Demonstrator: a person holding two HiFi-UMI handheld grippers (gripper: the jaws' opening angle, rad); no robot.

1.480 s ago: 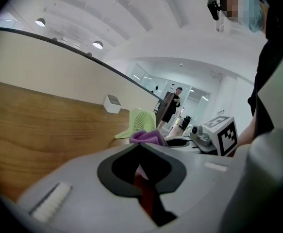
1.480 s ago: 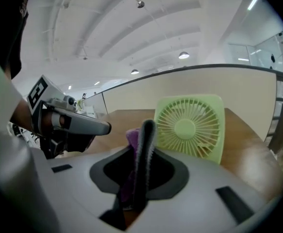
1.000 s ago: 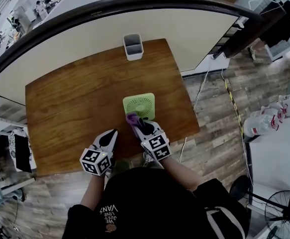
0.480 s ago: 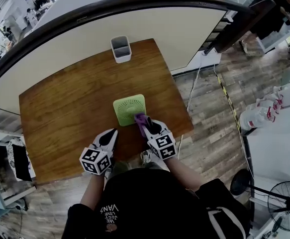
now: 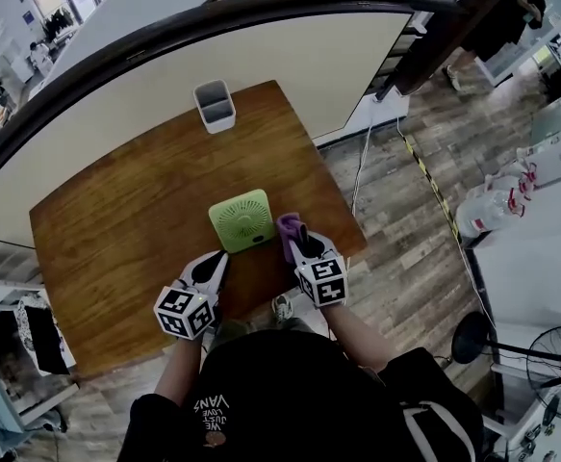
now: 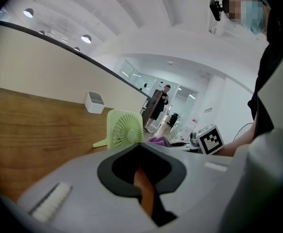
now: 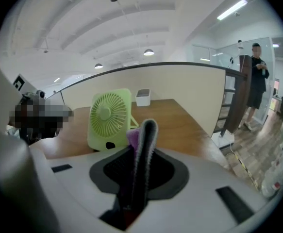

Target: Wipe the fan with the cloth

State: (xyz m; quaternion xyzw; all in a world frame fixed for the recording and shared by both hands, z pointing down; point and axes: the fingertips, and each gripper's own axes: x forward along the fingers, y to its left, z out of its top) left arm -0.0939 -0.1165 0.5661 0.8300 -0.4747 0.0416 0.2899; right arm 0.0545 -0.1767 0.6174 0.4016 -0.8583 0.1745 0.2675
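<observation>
The light green square fan point(image 5: 242, 220) stands on the wooden table point(image 5: 116, 219), near its front edge. My right gripper point(image 5: 297, 232) is just to the right of the fan, shut on a purple cloth point(image 5: 287, 224). In the right gripper view the cloth point(image 7: 132, 138) bunches at the closed jaw tips point(image 7: 147, 128), with the fan point(image 7: 109, 118) close ahead to the left. My left gripper point(image 5: 216, 260) sits at the fan's near left corner, shut and empty. In the left gripper view I see the fan point(image 6: 126, 128) and the cloth point(image 6: 157, 141) beyond my jaw tips point(image 6: 139, 149).
A white pen holder point(image 5: 215, 105) stands at the table's far edge. A curved partition point(image 5: 290, 46) rises behind the table. The table's right edge point(image 5: 343, 210) is close to my right gripper. A person point(image 7: 256, 76) stands far off to the right, and a floor fan point(image 5: 559, 378) is at the lower right.
My right gripper has carried the cloth from the fan's near face to the fan's right side. My left gripper has shifted a little near the fan's left corner.
</observation>
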